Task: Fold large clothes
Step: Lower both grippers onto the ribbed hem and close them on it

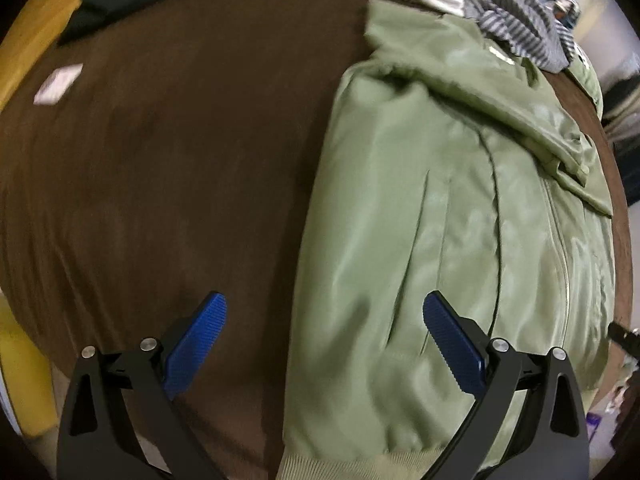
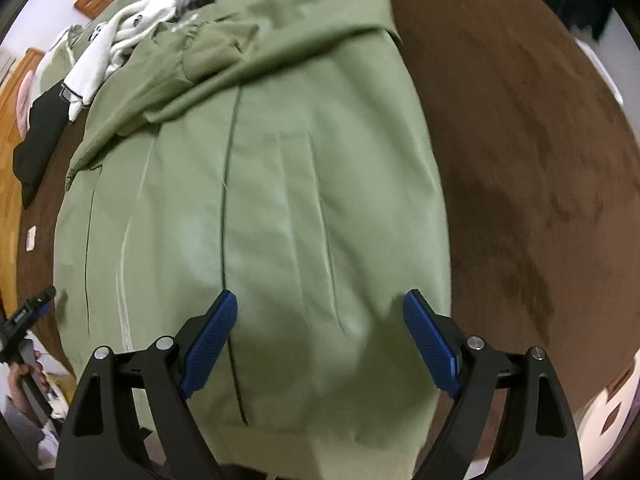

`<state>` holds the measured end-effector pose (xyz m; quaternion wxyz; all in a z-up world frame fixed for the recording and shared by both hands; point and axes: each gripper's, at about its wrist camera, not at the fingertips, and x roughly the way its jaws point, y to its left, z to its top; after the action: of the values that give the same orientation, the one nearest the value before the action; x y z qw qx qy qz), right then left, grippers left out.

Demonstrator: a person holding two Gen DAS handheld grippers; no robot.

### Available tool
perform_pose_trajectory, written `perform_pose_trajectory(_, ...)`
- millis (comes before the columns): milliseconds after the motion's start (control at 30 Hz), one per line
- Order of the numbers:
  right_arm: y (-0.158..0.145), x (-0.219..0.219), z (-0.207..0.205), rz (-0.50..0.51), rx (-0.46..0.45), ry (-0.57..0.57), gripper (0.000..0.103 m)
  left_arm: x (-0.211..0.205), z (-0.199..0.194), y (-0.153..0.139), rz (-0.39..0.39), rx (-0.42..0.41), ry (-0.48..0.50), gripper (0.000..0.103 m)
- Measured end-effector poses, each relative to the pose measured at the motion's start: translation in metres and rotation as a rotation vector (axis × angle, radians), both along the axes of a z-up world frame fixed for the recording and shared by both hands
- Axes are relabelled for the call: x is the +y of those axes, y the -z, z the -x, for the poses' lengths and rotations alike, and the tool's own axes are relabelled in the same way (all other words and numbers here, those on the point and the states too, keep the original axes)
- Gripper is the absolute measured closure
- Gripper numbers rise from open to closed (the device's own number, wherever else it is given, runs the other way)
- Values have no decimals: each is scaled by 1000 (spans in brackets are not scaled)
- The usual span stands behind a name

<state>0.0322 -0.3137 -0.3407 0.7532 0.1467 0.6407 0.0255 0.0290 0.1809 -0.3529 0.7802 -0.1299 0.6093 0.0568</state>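
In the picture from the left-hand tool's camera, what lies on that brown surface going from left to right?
Small white paper tag → bare brown suede-like cover → shiny olive-green zip jacket.

Olive-green jacket, brown bedcover, grey-striped garment, blue gripper pads

A brown cover spreads wide. On it lies a small white card (blurred, print unreadable). A yellow edge borders it; wooden boards show beyond.
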Motion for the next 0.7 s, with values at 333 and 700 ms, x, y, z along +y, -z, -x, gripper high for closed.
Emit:
perform_pose_trajectory(333, 2, -14, 37, 1, 89, -9, 19, -19, 38, 19, 66, 75, 8, 7)
perform_pose_trajectory(700, 28, -27, 58, -8, 164, 27, 18, -36, 35, 33, 136, 99, 13, 7)
